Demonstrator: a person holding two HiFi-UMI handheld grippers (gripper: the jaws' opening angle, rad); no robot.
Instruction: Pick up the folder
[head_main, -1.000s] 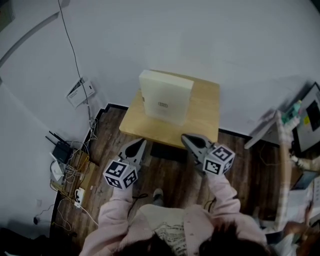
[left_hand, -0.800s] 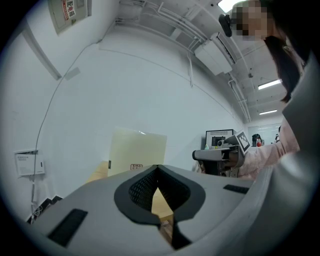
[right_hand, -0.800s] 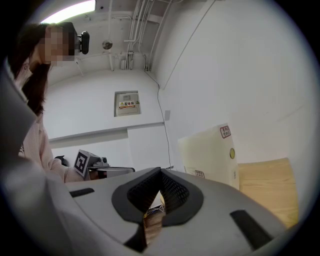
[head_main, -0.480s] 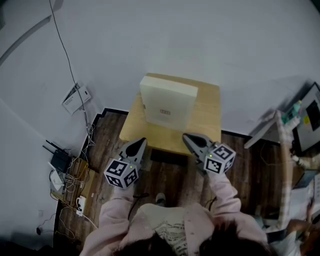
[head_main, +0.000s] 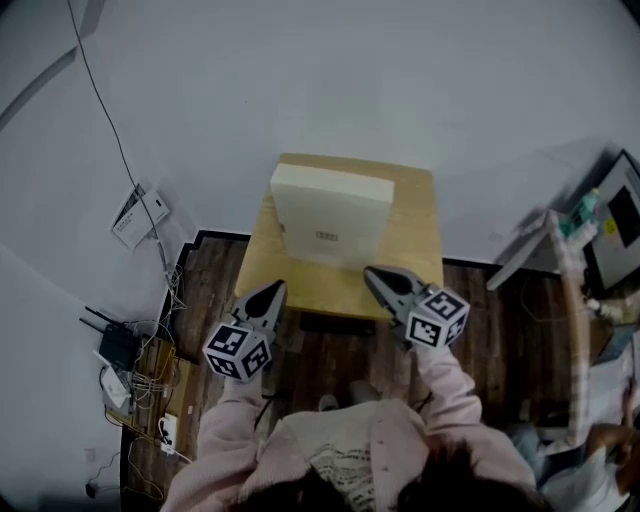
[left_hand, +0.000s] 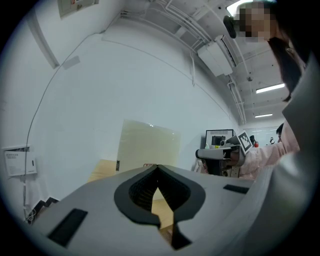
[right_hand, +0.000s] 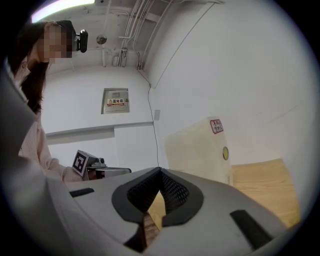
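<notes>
The folder (head_main: 330, 215) stands upright on the far-left part of the small wooden worktop (head_main: 412, 235), close to the far edge and the wall behind it. Nothing touches it. The left tongs (head_main: 272, 292) hang just off the near-left corner and the right tongs (head_main: 376, 276) at the near edge, right of centre. Both are pressed together with nothing between them, and both point roughly level toward the folder.

The task looks barely begun, an approach with the grasp yet to come. The main risk is arriving with the tips shut: the folder is tall and thick, so a nudge from them would likely tip it back against the wall or slide it toward the far edge. Its faces look smooth, so a shallow pinch on one corner could slip or let it swing. Spreading too little for its thickness would have the tips butt against its sides.
</notes>
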